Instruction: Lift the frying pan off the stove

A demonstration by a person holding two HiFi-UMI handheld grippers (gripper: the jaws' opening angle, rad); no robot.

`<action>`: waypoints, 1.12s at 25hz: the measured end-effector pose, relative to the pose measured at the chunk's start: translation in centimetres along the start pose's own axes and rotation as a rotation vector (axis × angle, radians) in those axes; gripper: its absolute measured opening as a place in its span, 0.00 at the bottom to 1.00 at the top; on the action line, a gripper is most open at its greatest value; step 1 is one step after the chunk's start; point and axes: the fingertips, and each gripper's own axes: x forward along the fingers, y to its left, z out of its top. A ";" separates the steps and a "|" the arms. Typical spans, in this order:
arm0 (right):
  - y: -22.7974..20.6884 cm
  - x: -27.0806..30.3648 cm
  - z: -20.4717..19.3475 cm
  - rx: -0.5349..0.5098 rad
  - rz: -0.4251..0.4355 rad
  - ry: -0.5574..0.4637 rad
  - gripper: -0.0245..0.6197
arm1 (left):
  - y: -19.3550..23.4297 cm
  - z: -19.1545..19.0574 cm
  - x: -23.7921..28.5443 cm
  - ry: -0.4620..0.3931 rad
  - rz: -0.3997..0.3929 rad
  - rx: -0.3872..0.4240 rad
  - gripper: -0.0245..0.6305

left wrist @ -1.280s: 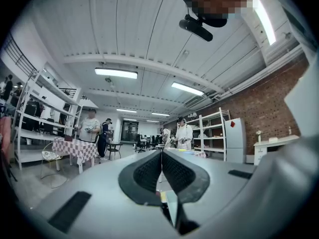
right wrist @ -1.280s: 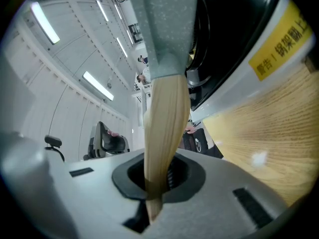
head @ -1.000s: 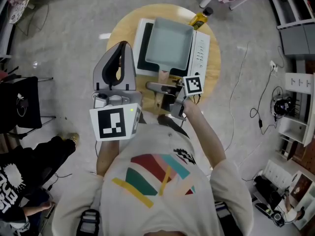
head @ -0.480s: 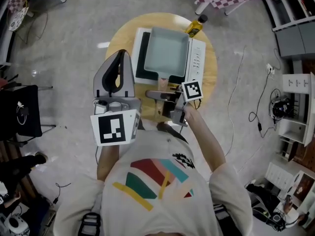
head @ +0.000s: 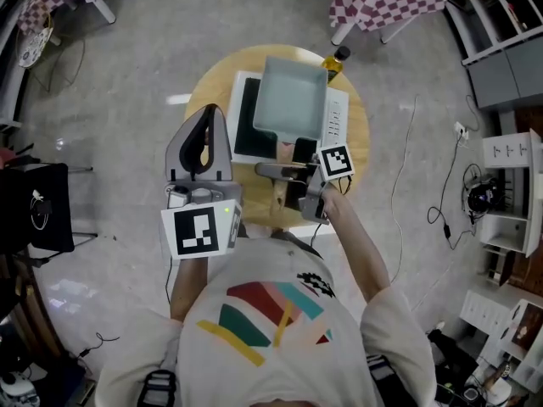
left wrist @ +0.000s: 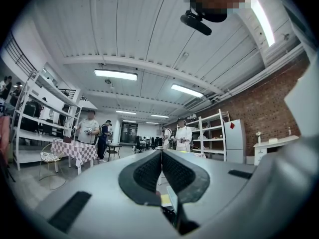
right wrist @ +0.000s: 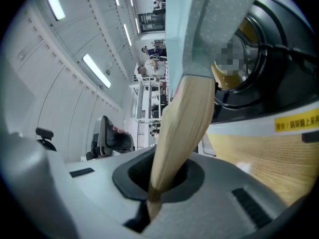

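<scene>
Evidently the frying pan (head: pixel 290 100) has just been raised. Compared with a second ago it is seen shifted towards the far side of the stove (head: pixel 242 130), and more of the black cooktop is exposed at its left. In the right gripper view its underside appears clear of the cooktop, so the lift is judged to be under way, though the pan is still held over the stove on the table (head: pixel 212 83). The right gripper (head: pixel 280 171) is held level and reaches in from the right. Its jaws are clamped tight on the pan's wooden handle (right wrist: pixel 179 128). The left gripper (head: pixel 209 113) is kept level beside the stove, apart from the pan. Its jaws are pressed together with nothing between them.
</scene>
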 end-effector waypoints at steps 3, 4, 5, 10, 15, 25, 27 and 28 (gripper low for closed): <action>1.5 -0.4 1.1 -0.052 -0.014 -0.001 0.03 | 0.0 0.2 0.2 -0.006 0.004 -0.002 0.04; 2.2 -0.4 1.6 -0.073 -0.018 0.000 0.03 | 0.0 0.3 0.3 -0.008 0.006 -0.003 0.04; 2.8 -0.5 1.9 -0.097 -0.021 0.002 0.03 | 0.1 0.4 0.4 -0.010 0.008 -0.005 0.04; 6.4 -0.5 2.6 -0.224 -0.025 0.012 0.03 | 0.0 0.6 0.0 -0.009 0.020 -0.016 0.04; 11.3 -0.6 3.3 -0.347 0.009 0.004 0.03 | -0.5 1.5 0.2 -0.008 0.013 -0.017 0.04; 19.3 -0.5 2.8 -0.623 -0.005 -0.009 0.03 | -1.0 3.6 0.5 -0.040 -0.024 -0.035 0.04; 20.4 -0.6 2.2 -0.680 -0.014 -0.007 0.03 | -1.3 4.2 0.4 -0.048 -0.026 -0.027 0.04; 20.9 -0.7 1.9 -0.709 -0.016 -0.003 0.03 | -1.4 4.4 0.3 -0.052 -0.027 -0.026 0.04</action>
